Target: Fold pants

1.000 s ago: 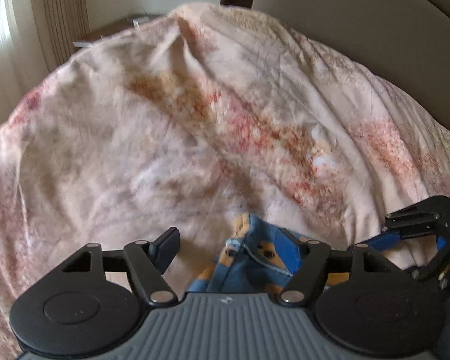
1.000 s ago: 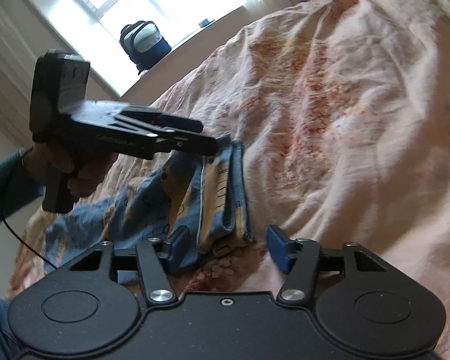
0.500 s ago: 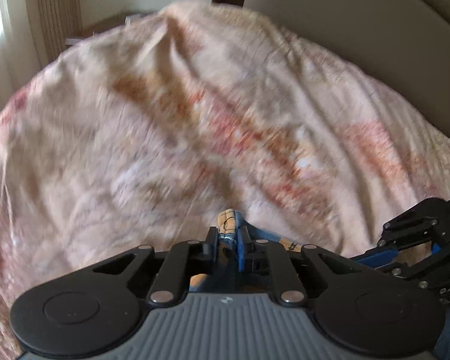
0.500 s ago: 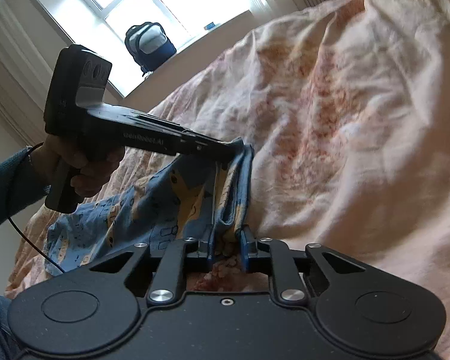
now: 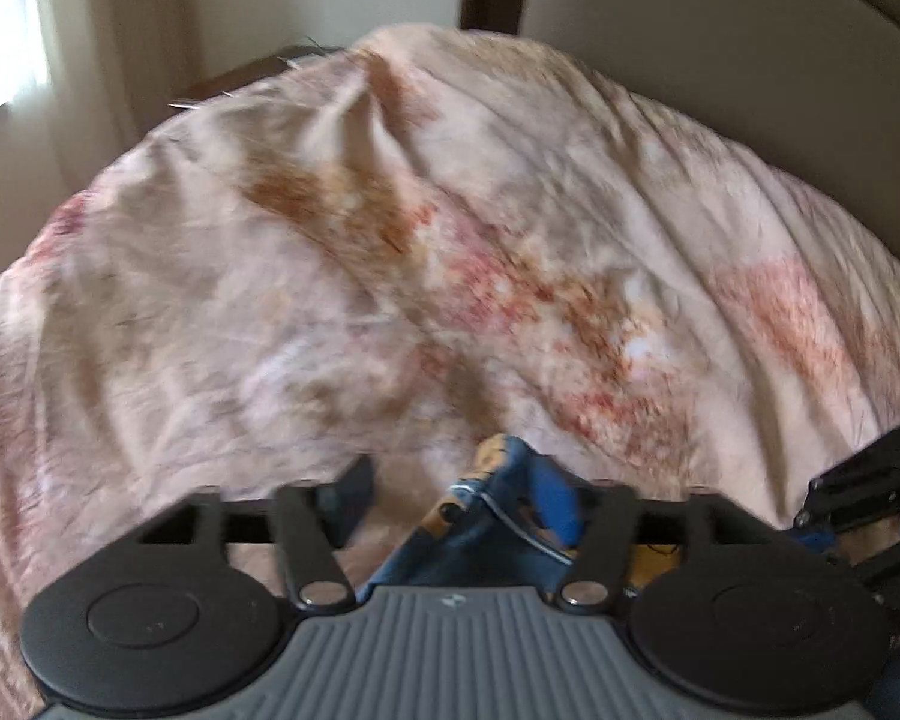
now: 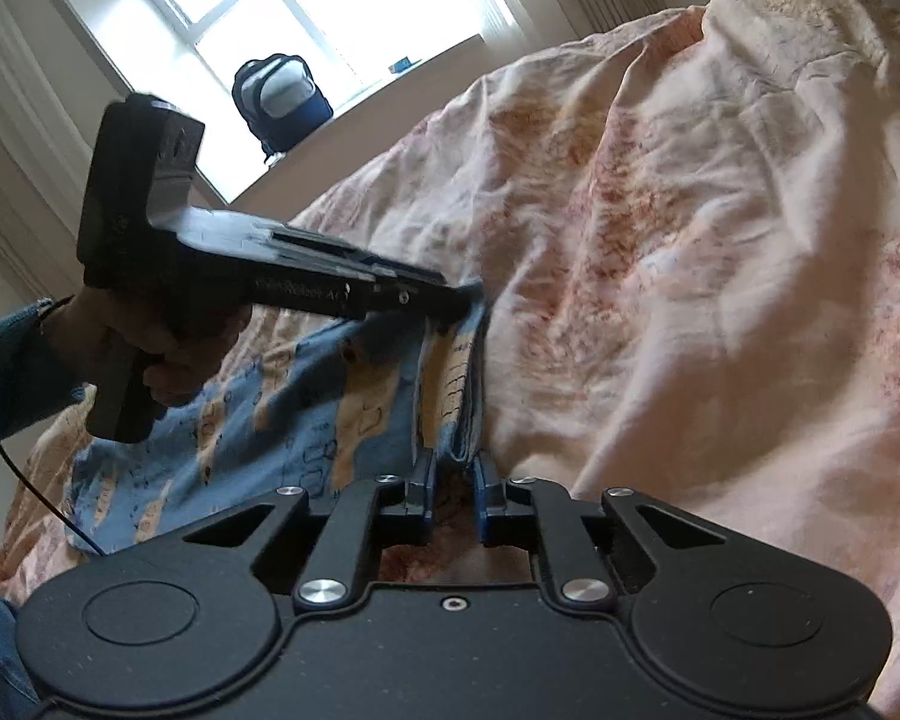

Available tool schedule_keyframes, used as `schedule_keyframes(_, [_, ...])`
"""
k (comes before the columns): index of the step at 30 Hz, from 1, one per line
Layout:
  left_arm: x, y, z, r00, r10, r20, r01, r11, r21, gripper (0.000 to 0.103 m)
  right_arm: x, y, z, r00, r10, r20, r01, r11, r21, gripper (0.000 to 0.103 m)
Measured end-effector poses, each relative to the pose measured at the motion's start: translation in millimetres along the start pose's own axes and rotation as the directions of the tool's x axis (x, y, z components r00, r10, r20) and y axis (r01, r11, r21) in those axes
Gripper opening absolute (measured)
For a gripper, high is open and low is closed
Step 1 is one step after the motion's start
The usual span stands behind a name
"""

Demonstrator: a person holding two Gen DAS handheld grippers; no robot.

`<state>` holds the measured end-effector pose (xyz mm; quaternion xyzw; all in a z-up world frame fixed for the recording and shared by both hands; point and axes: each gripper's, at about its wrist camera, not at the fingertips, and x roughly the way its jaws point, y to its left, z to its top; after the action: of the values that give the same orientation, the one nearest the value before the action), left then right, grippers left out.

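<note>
- Right gripper (image 6: 453, 489): jaws narrow, pinching the folded edge of the pants (image 6: 306, 414).
- Left gripper (image 5: 468, 498): jaws just reopened, now wide; a bunched pants edge sits between them against the right-hand pad, unclamped.
- Pants lie on the pink floral bedspread (image 6: 690, 276).

**Daylight in, blur all over**

We're seeing soft daylight; the window (image 6: 306, 18) blows out white in the right wrist view. Left view smears with motion blur, bedspread (image 5: 450, 276) soft, fisheye bending the edges, corners dark.
</note>
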<state>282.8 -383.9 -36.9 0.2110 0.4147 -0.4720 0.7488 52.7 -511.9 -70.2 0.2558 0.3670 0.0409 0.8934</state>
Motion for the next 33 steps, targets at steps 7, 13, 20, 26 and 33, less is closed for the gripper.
schedule_keyframes(7, [-66.1,13.8,-42.7,0.952,0.276,0.134,-0.246,0.947,-0.206,0.102,-21.3,17.5,7.4,0.988,-0.135,0.075,0.145,0.98,-0.14,0.07])
schedule_keyframes(13, [-113.6,12.3,-133.0,0.919,0.382,0.103,-0.337,0.892,-0.302,0.102,0.6,54.6,13.3,0.966,-0.233,0.113,0.258,0.903,-0.343,0.096])
schedule_keyframes(20, [-135.7,25.6,-230.1,0.835,0.531,-0.145,-0.55,0.794,-0.26,0.102,25.6,45.3,2.5,0.917,-0.393,0.062,0.376,0.805,-0.458,0.101])
schedule_keyframes(26, [-213.6,59.8,-281.2,0.837,0.516,-0.181,-0.525,0.666,-0.529,0.102,8.0,91.7,11.5,0.897,-0.416,0.147,0.427,0.737,-0.524,0.102])
schedule_keyframes(33, [-300.7,100.5,-355.6,0.604,0.767,-0.215,-0.623,0.286,-0.728,0.103,53.0,204.9,10.5,0.96,-0.253,0.123,0.266,0.675,-0.688,0.102])
